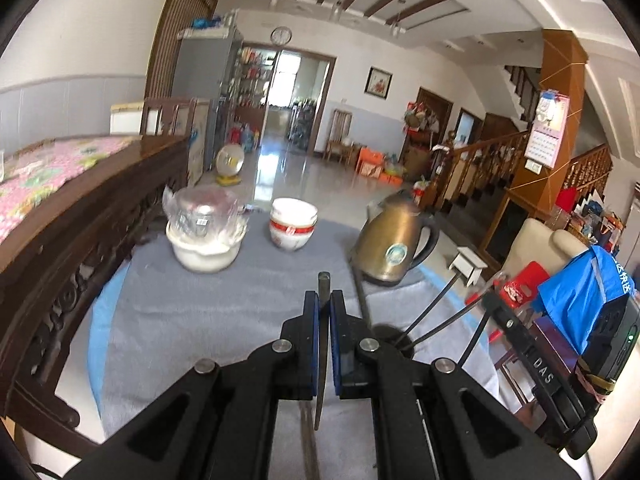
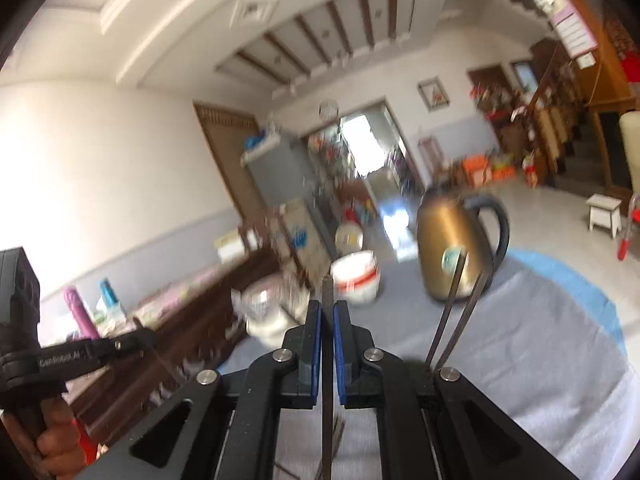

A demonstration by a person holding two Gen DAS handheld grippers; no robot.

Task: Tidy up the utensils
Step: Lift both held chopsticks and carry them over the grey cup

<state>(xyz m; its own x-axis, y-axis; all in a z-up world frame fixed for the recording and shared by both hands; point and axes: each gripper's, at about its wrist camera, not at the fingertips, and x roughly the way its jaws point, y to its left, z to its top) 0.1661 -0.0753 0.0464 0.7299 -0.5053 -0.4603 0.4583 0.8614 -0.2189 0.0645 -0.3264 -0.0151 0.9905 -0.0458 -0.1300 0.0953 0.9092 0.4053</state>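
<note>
- The left gripper (image 1: 324,304) is clamped on a dark chopstick (image 1: 323,286): the stick runs lengthwise between the blue pads (image 1: 315,320), its blunt tip poking out just past the fingertips and its other end trailing back under the gripper body.
- The right gripper (image 2: 327,314) is likewise clenched on a second chopstick (image 2: 327,292), held the same way, tip just beyond the pads (this view is motion-blurred).
- More dark chopsticks (image 1: 430,310) stand fanned in a holder at the left view's lower right; in the right view two slant up just right of the gripper.
- Beyond the fingers, on the grey cloth (image 1: 208,304), sit a plastic-wrapped white pot (image 1: 204,236), stacked white bowls (image 1: 293,226) and a bronze kettle (image 1: 394,240), all apart from the grippers.
</note>
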